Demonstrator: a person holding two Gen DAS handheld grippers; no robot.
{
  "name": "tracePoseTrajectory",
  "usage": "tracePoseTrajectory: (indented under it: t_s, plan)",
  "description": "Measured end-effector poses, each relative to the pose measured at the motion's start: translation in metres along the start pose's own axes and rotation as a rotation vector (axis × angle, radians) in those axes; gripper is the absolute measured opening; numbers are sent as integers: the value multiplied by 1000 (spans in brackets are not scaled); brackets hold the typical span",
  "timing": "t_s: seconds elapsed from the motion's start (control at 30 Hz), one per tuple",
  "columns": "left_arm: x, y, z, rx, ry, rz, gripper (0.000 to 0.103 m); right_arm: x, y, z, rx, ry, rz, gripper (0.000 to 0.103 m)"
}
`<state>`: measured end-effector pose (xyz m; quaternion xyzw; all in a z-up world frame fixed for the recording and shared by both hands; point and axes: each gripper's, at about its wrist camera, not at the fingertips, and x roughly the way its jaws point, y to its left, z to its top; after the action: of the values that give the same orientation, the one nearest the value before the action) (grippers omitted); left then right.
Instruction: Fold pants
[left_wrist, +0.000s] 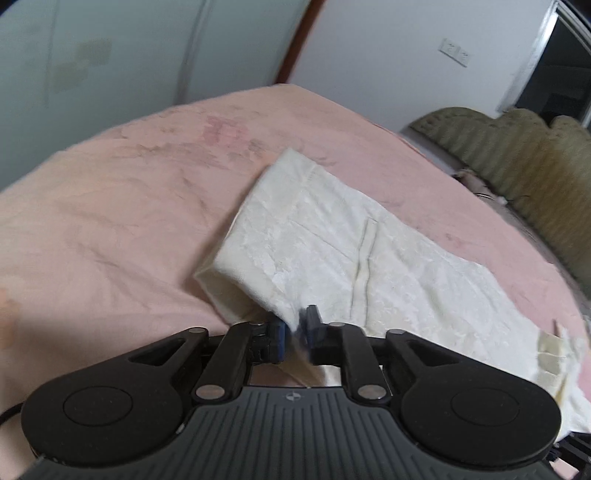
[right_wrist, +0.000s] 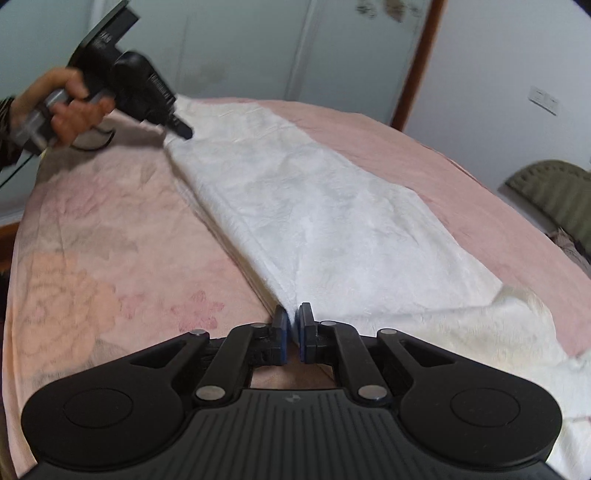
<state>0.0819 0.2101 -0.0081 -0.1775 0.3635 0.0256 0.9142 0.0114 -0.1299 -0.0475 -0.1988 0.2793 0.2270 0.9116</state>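
Lying on a pink bed cover (left_wrist: 122, 206), the white pants (left_wrist: 332, 236) stretch out in a long strip across the bed. In the left wrist view the left gripper (left_wrist: 297, 326) has its two black fingers pressed close together, with a corner of the white cloth pinched between the blue pads (left_wrist: 281, 334). That corner is lifted a little, and the cloth folds over itself there, so a second layer shows under the top one. A long seam runs down the pants in this view. In the right wrist view the right gripper (right_wrist: 291, 325) also has its fingers nearly together, and the near edge of the pants goes right in between them, so it is squeezing the cloth too. From there the pants run away toward the far left, where the left gripper shows again, held by the person's hand (right_wrist: 70, 107), with its tip on the far end of the cloth. A crinkly, looser part of the pants lies at the right side of this view. The bed cover has faint flower shapes on it. Behind the bed stands a pale wardrobe (left_wrist: 110, 48), and a green padded headboard (left_wrist: 517, 155) sits at the right. A white wall switch (left_wrist: 455, 51) is on the wall.
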Motion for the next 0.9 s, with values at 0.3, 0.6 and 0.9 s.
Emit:
tracePoseTrajectory:
  t_s: [0.3, 0.6, 0.9]
  plan:
    - [-52, -45, -17, 114, -165, 163, 26, -34, -10, -6, 147, -49, -163, 49]
    - [-36, -161, -57, 415, -83, -170, 44, -101, -86, -66, 547, -74, -231, 58]
    - [24, -236, -130, 545, -29, -254, 48, -218, -177, -245, 1463, -301, -398, 71]
